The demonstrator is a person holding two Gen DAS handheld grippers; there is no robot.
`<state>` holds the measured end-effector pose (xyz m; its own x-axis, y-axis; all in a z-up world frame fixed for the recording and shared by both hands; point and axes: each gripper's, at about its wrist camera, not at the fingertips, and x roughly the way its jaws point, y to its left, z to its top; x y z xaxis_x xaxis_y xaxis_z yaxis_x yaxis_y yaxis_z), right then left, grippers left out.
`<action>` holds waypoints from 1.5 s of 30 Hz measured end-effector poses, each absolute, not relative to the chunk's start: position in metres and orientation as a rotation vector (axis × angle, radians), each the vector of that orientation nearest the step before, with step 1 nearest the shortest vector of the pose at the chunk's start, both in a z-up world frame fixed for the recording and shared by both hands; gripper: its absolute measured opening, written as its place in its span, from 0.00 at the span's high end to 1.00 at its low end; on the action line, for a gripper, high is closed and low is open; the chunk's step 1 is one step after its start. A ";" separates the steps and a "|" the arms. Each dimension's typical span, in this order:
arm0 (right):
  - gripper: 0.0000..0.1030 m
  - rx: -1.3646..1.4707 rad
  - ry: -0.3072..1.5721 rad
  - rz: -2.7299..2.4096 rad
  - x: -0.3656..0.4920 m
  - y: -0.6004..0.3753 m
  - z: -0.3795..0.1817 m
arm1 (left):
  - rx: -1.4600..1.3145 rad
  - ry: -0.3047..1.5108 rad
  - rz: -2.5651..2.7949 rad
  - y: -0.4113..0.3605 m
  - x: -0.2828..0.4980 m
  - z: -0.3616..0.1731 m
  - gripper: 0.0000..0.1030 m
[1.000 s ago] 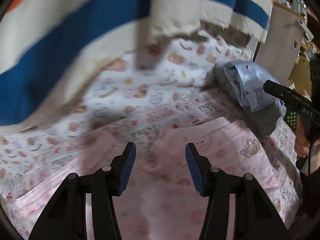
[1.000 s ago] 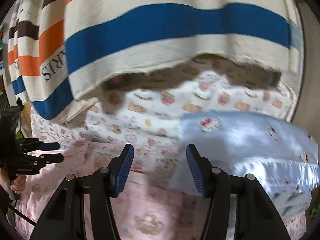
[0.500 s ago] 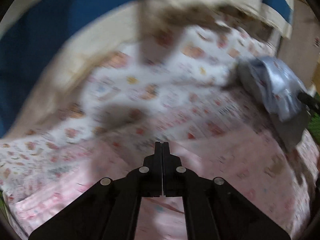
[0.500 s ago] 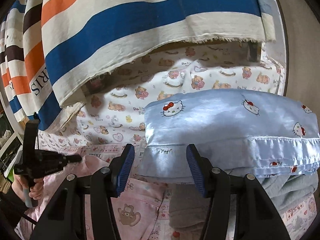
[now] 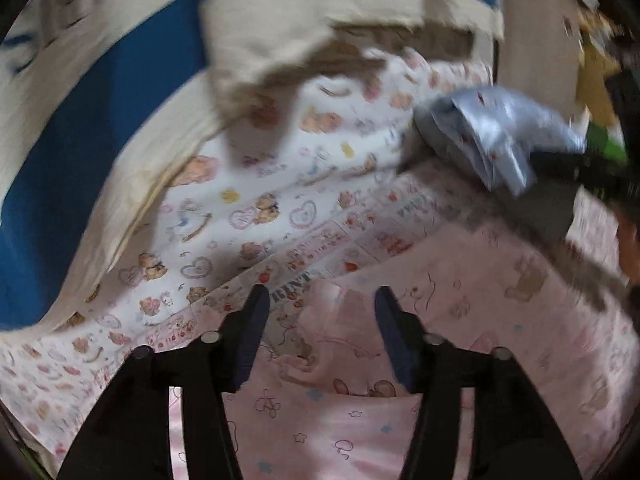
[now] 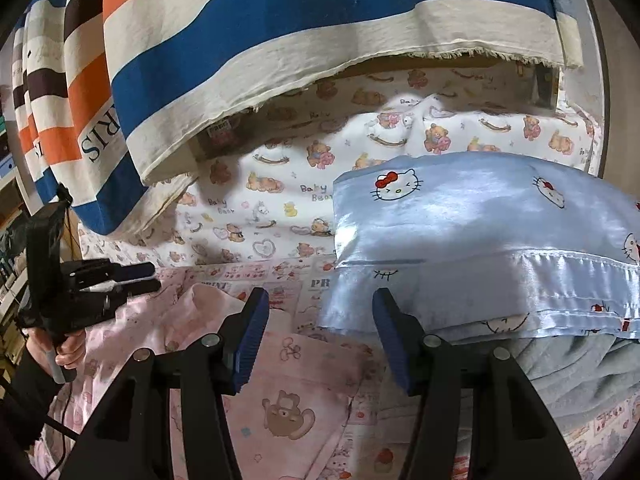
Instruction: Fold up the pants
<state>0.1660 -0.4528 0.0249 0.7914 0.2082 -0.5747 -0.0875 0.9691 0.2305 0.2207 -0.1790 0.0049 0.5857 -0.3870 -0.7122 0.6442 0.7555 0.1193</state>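
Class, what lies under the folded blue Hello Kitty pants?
A folded grey garment lies under the blue Hello Kitty pants, on the printed sheet. Its covered part is hidden.

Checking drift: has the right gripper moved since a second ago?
Yes. The right gripper dropped toward the blue pillow, which now fills more of its view.

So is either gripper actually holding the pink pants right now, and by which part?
Neither. The left gripper is opening above the pink pants, pads clear of the cloth. The right gripper hangs open over them too, gripping nothing.
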 end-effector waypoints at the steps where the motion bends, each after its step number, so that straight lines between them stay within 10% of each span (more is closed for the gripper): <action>1: 0.45 0.196 0.640 0.160 0.166 -0.453 0.025 | 0.400 0.742 -0.630 -0.183 0.221 0.001 0.47; 5: 0.45 0.197 0.639 0.159 0.166 -0.455 0.025 | 0.365 0.820 -0.619 -0.187 0.233 -0.016 0.48; 10: 0.45 0.207 0.649 0.155 0.167 -0.459 0.023 | 0.323 0.873 -0.548 -0.184 0.248 -0.032 0.96; 23: 0.45 0.241 0.754 0.286 0.177 -0.446 0.009 | 0.139 0.874 -0.320 -0.117 0.272 -0.035 0.96; 30: 0.74 0.133 0.855 0.199 0.191 -0.423 -0.021 | 0.163 0.798 -0.227 -0.107 0.264 -0.037 0.96; 45: 0.74 0.094 0.946 0.156 0.209 -0.393 -0.051 | 0.081 0.827 -0.217 -0.092 0.270 -0.043 0.96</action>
